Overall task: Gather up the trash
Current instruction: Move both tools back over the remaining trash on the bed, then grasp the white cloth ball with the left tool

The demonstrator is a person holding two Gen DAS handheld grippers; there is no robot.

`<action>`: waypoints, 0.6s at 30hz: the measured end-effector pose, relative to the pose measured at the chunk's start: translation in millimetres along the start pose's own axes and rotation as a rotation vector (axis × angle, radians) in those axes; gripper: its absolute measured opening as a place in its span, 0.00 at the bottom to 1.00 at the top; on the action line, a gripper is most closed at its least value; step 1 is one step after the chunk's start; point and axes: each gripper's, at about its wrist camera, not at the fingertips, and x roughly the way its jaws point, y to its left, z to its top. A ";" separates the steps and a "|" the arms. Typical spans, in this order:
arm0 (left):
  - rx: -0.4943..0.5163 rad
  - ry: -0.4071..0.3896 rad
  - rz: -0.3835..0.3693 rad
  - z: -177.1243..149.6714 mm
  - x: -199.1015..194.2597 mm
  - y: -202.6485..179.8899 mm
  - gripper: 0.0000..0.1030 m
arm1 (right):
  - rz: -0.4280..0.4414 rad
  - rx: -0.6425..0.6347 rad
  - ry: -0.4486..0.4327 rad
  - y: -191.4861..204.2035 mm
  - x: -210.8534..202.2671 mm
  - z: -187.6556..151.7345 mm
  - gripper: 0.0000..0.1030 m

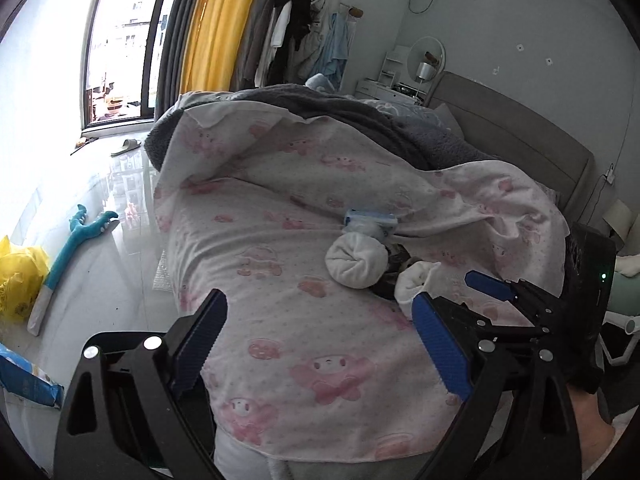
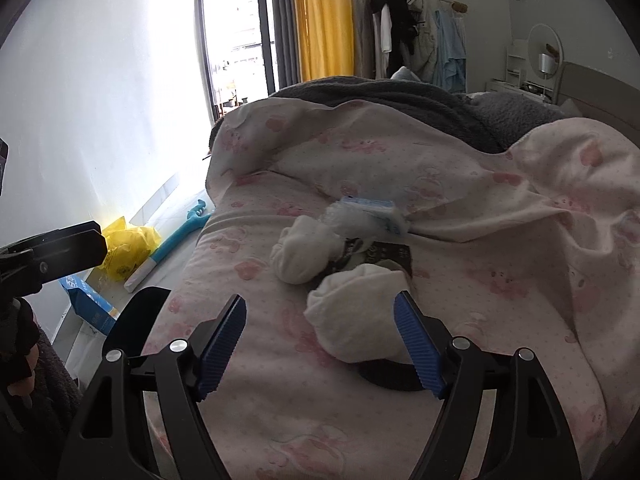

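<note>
A: Pink-printed blanket [image 2: 460, 216] covers the bed, grey blanket [image 2: 400, 96] bunched at the far end. What trash do I tag?

B: From my feeds: a cluster mid-bed. Two white wads, a blue-and-white wrapper, a dark packet. Far white wad [image 2: 298, 256] sits just left of the dark packet [image 2: 390, 254]; blue-and-white wrapper [image 2: 370, 210] lies just behind both, touching the far wad.

A: And the near one?

B: Near white wad [image 2: 352, 312] is closest to my right tool [image 2: 320, 340], lying partly between its blue pads, nearer the right pad. I can't tell whether that pad touches it. Something dark and round shows under the wad's near edge; can't identify it.

A: Right tool state?

B: Jaws spread wide, gripping nothing.

A: Left?

B: Left tool [image 1: 316, 344] also spread wide, nothing held, over bare blanket on the near-left part of the bed. Left wrist view shows the far white wad [image 1: 356, 262] ahead, wrapper [image 1: 370, 220] behind it, and the right tool [image 1: 452, 294] coming in from the right beside the near wad [image 1: 416, 280].

A: Floor items?

B: Yellow plastic bag [image 2: 128, 246], teal long-handled toy [image 2: 172, 240] and a blue package [image 2: 90, 306] on the floor left of the bed, well apart from the cluster.
</note>
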 end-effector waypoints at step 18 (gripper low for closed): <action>0.087 0.064 -0.167 -3.5 62.7 -75.9 0.86 | 0.005 0.065 0.035 -61.8 -6.6 -34.0 0.75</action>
